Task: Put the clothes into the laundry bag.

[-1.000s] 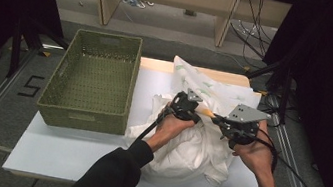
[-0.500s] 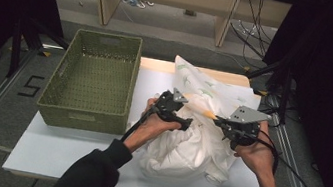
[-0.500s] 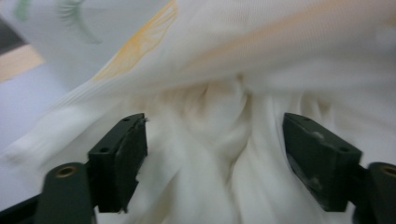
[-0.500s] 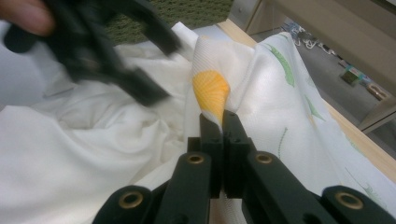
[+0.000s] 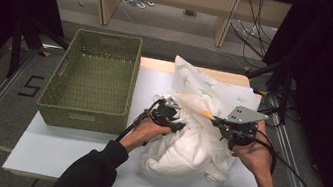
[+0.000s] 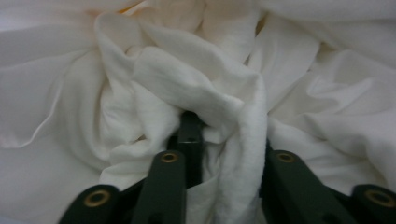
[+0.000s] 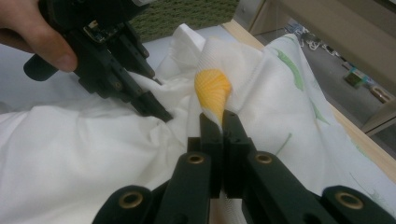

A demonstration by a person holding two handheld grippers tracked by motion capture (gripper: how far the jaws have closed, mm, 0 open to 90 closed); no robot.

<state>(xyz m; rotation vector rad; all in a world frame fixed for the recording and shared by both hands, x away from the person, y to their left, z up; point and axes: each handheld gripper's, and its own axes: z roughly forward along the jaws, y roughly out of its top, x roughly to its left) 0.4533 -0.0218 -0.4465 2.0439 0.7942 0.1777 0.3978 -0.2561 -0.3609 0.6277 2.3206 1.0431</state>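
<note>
Fingers (image 7: 232, 122) pinch white cloth (image 5: 196, 149) on a white table (image 5: 64, 151).

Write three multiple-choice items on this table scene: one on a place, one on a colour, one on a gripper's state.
1. Where does the basket stand relative to the white cloth?
A. On the person's left of it
B. On the person's right of it
C. On top of it

2. What colour is the basket?
A. Red
B. Green
C. Blue

3. How is the right gripper?
A. Wide open above the basket
B. Lying on the floor
C. Shut on the cloth

Key: 1 A, the high view shows it left of the cloth; 2 B, its weave is green; 3 C, its jaws pinch an orange-printed fold.
</note>
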